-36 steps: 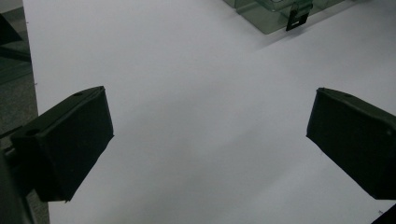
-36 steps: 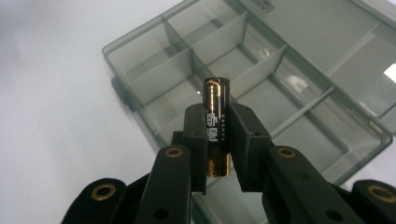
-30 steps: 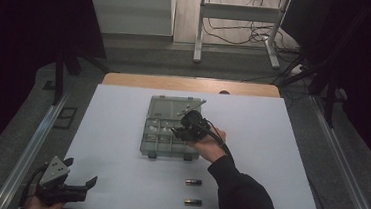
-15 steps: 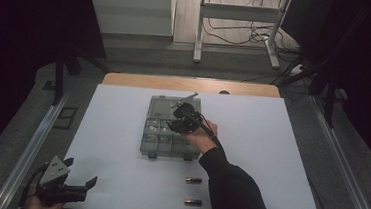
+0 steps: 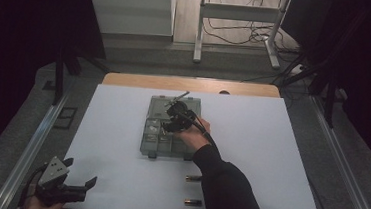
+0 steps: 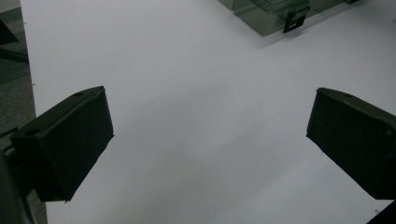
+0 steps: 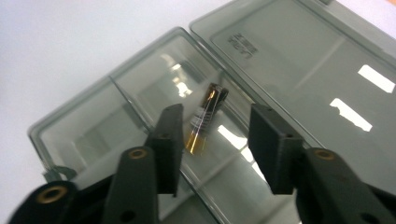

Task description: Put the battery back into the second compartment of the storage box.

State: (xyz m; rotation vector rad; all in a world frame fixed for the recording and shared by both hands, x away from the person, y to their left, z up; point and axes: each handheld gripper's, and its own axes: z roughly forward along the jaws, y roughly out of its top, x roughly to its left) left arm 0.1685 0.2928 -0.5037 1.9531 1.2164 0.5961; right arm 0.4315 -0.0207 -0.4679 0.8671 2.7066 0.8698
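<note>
Our right hand-held gripper [image 7: 215,140] has just opened, releasing the battery [image 7: 206,122], which now lies in a compartment of the box [image 5: 146,144]. Two batteries [image 5: 194,178] wait on the bench [image 5: 111,129]; our left hand-held gripper [image 6: 210,149] hangs wide, empty.

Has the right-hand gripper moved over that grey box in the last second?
Yes. The right gripper slid toward the box's left side, its jaws just opening, battery between them.
</note>
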